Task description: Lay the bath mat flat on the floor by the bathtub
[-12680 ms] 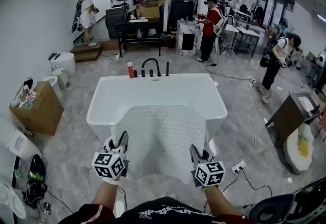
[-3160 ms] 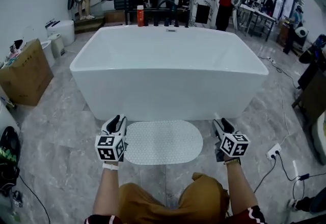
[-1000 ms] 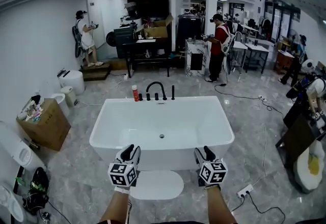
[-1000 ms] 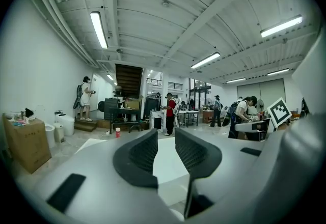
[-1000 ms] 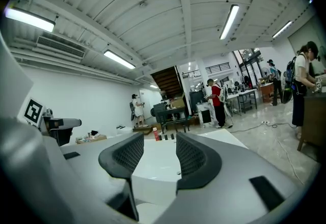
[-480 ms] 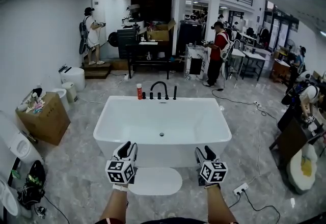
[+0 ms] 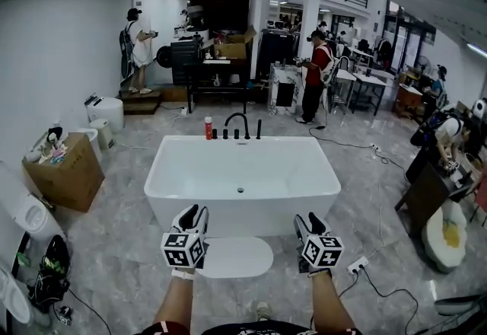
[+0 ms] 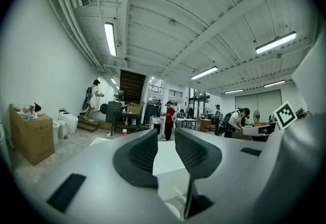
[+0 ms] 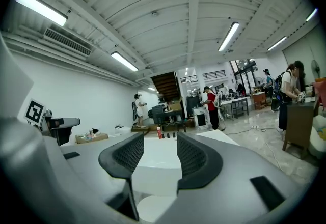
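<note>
The jaws of the left gripper (image 8: 166,141) stood apart with nothing between them, and those of the right gripper (image 9: 160,142) were likewise released and empty; only the white bathtub (image 7: 242,173) showed through each gap. Both grippers hung above the floor (image 7: 114,250) on the near side of the bathtub. The bath mat (image 7: 232,257) lay flat on the floor just in front of the bathtub's near wall, between the two grippers. The task looked done, with nothing left but perhaps a check of the edges. Earlier both grippers had held the mat up in front of the bathtub; later they sat low at its ends, and since then they had risen clear.
</note>
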`<state>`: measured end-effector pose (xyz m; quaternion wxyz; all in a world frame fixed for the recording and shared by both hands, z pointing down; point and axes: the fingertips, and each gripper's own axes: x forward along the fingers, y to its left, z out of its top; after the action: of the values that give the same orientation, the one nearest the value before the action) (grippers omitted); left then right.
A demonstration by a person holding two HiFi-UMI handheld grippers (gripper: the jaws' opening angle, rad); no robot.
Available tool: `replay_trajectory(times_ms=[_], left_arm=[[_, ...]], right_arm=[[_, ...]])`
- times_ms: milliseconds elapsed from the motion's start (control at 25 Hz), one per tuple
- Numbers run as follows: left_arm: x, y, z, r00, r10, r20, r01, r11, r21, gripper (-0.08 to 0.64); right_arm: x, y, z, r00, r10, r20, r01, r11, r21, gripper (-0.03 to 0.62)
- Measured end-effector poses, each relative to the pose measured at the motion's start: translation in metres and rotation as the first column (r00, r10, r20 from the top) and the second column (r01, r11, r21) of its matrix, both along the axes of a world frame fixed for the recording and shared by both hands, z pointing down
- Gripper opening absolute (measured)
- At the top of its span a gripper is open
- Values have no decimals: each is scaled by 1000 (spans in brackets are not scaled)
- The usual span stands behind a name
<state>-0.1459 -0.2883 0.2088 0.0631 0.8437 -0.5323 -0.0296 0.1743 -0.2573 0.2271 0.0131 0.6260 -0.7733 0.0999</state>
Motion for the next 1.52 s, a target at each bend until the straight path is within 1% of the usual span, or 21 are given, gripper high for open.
replay_trajectory(times_ms=[80,240,400,560,800,1040,1160,1280,1520], left_arm=[[-7,16,2,1000,-2,7,2,1000,3,117],[-19,42,-2,1000,-5,16,5,1000,11,117],[-21,58,-11,1000,1,14,-2,999,32,115],[-17,62,-18,1000,13,-3,-13,999,49,80],[-10,57,-21,1000,7,7,-7,999,52,32],[-7,57,-27,1000,11,5,-11,998,62,23],[-2,58,-30,1000,15,-7,-15,998,66,23],[4,61,-30,1000,19,-9,-18,997,71,23],[-1,71,-28,1000,21,-16,-20,997,72,23]], right_arm=[[-3,19,1,1000,13,-4,-13,1000,4,219],[-7,49,-8,999,38,13,-39,999,29,219],[-13,68,-16,999,44,11,-44,998,45,212],[-17,74,-21,999,31,-10,-30,998,47,207],[-19,69,-24,1000,20,-24,-19,999,38,207],[-18,69,-31,999,27,-25,-26,999,44,202],[-14,72,-33,999,29,-29,-27,998,48,184],[-10,75,-31,998,39,-47,-38,999,38,151],[-18,83,-34,997,48,-58,-46,998,44,106]])
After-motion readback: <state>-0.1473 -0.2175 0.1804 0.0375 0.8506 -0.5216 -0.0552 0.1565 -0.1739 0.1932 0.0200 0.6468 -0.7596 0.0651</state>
